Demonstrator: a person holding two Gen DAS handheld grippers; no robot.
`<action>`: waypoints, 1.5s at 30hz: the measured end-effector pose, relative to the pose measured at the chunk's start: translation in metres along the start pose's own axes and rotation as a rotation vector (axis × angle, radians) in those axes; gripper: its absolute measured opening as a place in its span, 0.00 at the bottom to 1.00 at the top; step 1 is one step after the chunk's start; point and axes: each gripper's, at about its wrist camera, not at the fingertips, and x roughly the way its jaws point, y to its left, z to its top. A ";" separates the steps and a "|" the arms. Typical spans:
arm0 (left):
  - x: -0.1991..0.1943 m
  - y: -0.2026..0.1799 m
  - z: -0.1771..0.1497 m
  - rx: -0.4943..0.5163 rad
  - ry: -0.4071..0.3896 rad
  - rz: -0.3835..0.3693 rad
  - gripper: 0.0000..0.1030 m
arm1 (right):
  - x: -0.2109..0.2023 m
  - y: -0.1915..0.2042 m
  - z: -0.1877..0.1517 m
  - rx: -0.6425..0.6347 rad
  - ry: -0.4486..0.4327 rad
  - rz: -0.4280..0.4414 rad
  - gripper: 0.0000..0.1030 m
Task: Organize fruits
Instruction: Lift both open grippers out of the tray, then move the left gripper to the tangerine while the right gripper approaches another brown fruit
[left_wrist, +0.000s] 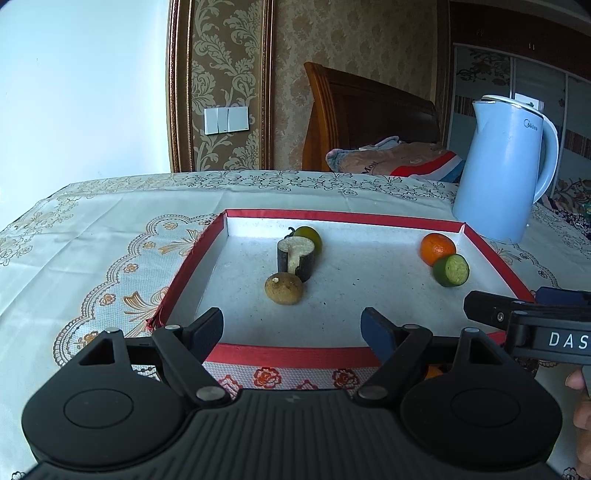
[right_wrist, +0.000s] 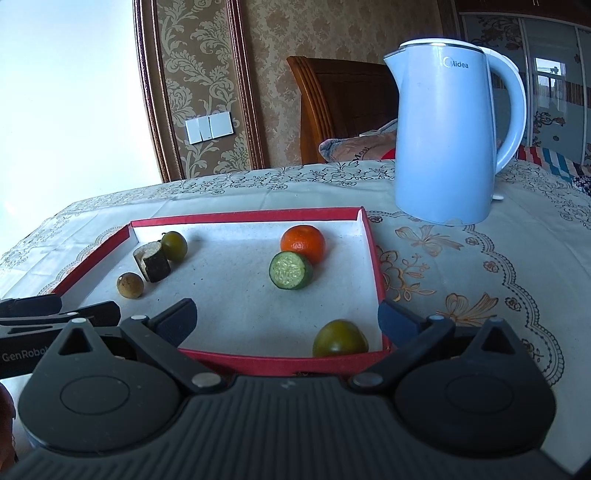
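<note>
A red-rimmed tray (left_wrist: 291, 355) (right_wrist: 373, 243) with a white floor lies on the table. In it are an orange (left_wrist: 437, 249) (right_wrist: 303, 243), a cut cucumber piece (left_wrist: 451, 270) (right_wrist: 290, 270), a dark cut chunk (left_wrist: 296, 258) (right_wrist: 152, 261), a brown round fruit (left_wrist: 284, 288) (right_wrist: 130, 285), a green fruit (left_wrist: 308, 236) (right_wrist: 174, 246) at the back and another green fruit (right_wrist: 340, 338) at the near right corner. My left gripper (left_wrist: 293, 329) is open and empty over the tray's near edge. My right gripper (right_wrist: 287, 319) is open and empty, just behind that near green fruit.
A light blue kettle (left_wrist: 504, 168) (right_wrist: 448, 129) stands on the patterned tablecloth (left_wrist: 92, 258) behind the tray's right corner. The right gripper's body (left_wrist: 532, 325) shows at the left view's right edge. A wooden headboard and bedding lie beyond the table.
</note>
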 end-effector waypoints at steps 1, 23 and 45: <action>-0.002 0.000 -0.001 -0.002 -0.001 -0.007 0.79 | -0.001 0.000 -0.001 0.002 -0.003 -0.001 1.00; -0.023 -0.012 -0.018 0.044 -0.016 -0.209 0.80 | -0.019 -0.039 -0.012 0.201 -0.018 -0.033 1.00; -0.034 0.020 -0.021 -0.050 -0.032 -0.058 0.94 | -0.021 -0.043 -0.012 0.217 -0.035 -0.051 1.00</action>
